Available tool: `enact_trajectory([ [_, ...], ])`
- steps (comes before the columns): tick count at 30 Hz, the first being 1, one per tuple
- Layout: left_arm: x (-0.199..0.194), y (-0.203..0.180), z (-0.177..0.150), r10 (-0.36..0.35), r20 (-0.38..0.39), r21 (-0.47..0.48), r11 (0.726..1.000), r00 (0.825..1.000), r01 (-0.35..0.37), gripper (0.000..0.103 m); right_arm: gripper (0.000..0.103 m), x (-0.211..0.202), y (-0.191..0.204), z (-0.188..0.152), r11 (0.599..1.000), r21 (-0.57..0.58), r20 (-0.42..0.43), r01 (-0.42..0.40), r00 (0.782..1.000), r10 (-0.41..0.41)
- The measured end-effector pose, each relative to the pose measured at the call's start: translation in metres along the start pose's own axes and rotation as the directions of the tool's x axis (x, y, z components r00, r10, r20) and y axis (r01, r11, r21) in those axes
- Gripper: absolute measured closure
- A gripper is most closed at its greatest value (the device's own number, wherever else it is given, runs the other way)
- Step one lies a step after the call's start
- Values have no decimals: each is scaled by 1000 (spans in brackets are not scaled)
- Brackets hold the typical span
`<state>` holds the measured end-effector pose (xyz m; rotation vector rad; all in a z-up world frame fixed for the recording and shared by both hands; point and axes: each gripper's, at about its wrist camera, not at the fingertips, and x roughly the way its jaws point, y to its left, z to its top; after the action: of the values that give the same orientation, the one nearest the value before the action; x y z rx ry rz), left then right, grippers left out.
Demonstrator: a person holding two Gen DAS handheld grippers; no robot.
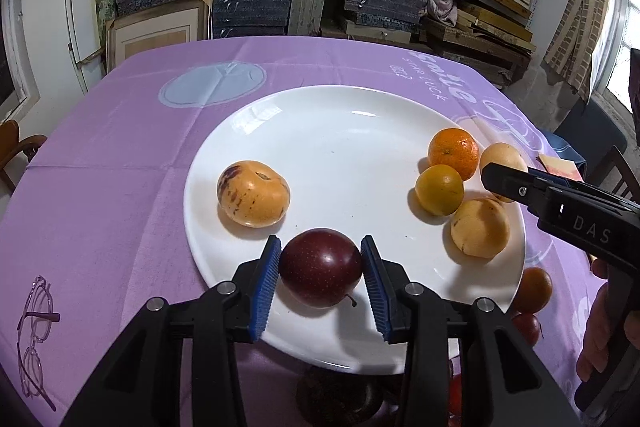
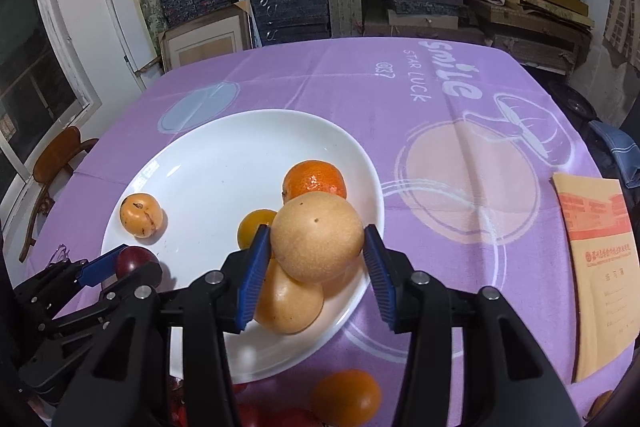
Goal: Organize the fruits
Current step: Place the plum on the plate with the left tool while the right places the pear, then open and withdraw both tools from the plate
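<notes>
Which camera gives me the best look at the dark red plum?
The left wrist view: the round dark red plum sits whole between the left gripper pads, over the white plate. The right wrist view shows only a sliver of it behind that gripper's blue pad.

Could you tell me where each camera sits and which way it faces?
Left wrist: on the left gripper, facing across the plate toward shelves; its fingers flank a plum, and a hand shows at right.
Right wrist: on the right gripper, facing likewise; its fingers flank a pear.
Shared: plate, plum, orange, each other's gripper.
</notes>
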<state>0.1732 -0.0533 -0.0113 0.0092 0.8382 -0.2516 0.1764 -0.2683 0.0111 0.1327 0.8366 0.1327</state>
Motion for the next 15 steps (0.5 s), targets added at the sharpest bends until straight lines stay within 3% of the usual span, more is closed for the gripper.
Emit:
enact_trajectory([
  [4, -3, 2, 4, 11, 38, 4, 1000, 999, -11, 60, 53, 3, 4, 0, 999, -32, 25, 20, 1000, -19],
  [7, -9, 1, 7, 1, 61, -6, 1000, 998, -1, 45, 48, -4, 9, 0, 999, -47, 52, 25, 998, -22],
  [9, -16, 0, 8, 3, 83, -4, 1000, 997, -2, 44, 48, -13, 11, 2, 999, -48, 79, 18, 997, -14],
  [15, -47, 11, 12, 3, 114, -25, 1000, 993, 0, 44, 46, -78, 31, 6, 995, -86, 206, -47, 977, 64],
])
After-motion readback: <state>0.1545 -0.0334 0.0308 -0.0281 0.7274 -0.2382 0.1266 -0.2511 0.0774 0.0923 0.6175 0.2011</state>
